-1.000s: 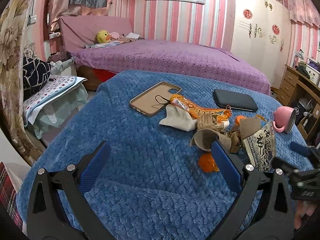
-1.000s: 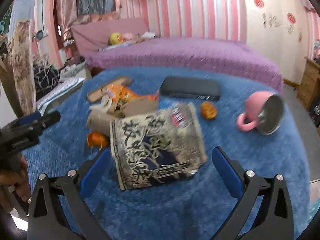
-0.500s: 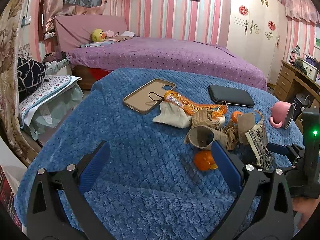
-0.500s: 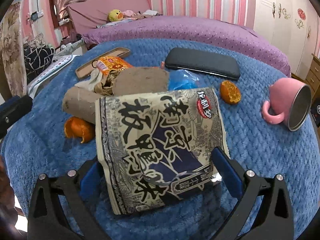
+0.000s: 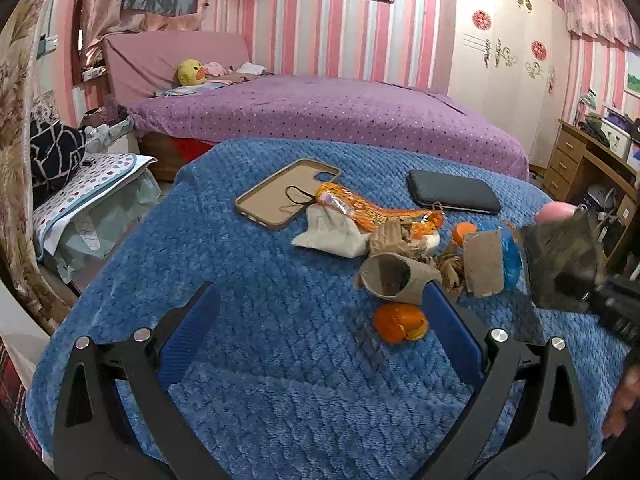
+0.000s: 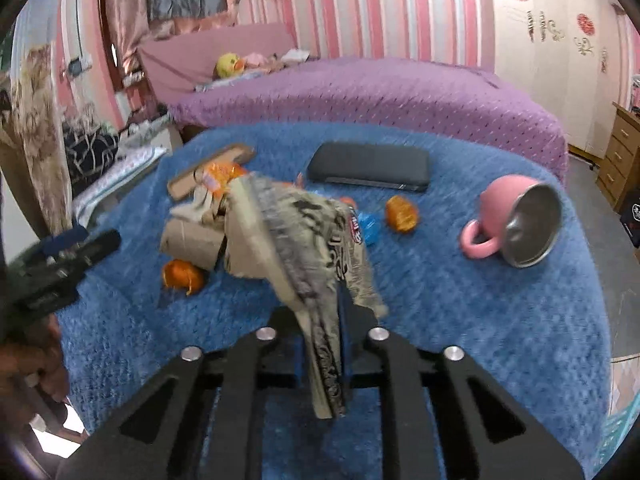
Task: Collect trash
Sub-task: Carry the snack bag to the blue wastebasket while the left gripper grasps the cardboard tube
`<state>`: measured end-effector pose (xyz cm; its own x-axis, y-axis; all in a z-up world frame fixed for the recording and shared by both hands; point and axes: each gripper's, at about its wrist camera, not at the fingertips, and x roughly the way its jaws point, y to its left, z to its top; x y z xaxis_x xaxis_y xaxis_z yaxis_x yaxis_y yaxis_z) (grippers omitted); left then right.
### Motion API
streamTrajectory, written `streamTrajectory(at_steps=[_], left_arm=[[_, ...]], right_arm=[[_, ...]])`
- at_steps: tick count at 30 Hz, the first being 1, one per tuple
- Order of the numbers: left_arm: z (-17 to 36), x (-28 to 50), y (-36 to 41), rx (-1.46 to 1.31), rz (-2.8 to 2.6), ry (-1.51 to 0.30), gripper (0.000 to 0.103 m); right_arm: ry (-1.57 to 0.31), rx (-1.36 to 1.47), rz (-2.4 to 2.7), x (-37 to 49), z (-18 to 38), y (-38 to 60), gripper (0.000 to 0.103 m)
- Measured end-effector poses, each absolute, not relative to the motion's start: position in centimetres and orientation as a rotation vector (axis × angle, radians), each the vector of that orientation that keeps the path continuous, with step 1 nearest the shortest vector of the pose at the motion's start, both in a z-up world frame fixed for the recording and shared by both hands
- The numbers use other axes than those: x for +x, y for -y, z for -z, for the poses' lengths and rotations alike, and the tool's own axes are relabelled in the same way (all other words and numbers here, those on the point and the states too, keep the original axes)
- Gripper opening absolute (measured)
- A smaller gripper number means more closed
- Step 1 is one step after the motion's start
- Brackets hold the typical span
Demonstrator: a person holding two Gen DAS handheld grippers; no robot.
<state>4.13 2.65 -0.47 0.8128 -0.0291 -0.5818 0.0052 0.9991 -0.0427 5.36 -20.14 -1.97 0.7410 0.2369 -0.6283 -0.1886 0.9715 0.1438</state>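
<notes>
Pink mug (image 6: 514,222) beside trash pile (image 5: 416,252)

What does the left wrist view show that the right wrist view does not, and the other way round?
Only the left wrist view: the open end of the cardboard tube and the left gripper with its jaws wide apart. Only the right wrist view: the steel inside of the tipped pink mug and the right gripper shut on the printed snack bag. Both: orange peel, the black case, the blue blanket.
</notes>
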Motion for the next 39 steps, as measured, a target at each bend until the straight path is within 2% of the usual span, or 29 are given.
streamTrajectory(at_steps=[9,12,15,17,19,23,30,39], left_arm=[[0.9,5.0,-0.4,0.001,0.060,-0.625,0.096],[1.3,5.9,0.3,0.002,0.079,-0.639,0.086],[2.0,7.0,1.0,-0.007,0.125,-0.663,0.066],[2.4,7.7,1.4,-0.011,0.143,-0.683,0.039],[2.7,8.3,1.7,-0.034,0.175,-0.705,0.017],[1.7,7.6,2.2,-0.035,0.202,-0.661,0.001],[-2.2,4.3,2.5,-0.011,0.217,-0.554,0.001],[-4.8,1.2,2.6,-0.015,0.183,-0.519,0.000]], right_arm=[[-0.592,0.123,-0.203,4.0,-0.4,22.2,0.009],[-0.600,0.129,-0.211,4.3,-0.1,22.6,0.009],[-0.608,0.130,-0.218,4.6,0.4,22.6,0.009],[-0.613,0.135,-0.223,4.8,0.5,22.8,0.009],[-0.615,0.134,-0.224,4.9,0.6,22.8,0.009],[-0.614,0.126,-0.223,4.8,0.6,22.9,0.010],[-0.584,0.121,-0.237,3.6,-0.3,23.0,0.010],[-0.501,0.108,-0.220,-0.3,-2.7,22.3,0.010]])
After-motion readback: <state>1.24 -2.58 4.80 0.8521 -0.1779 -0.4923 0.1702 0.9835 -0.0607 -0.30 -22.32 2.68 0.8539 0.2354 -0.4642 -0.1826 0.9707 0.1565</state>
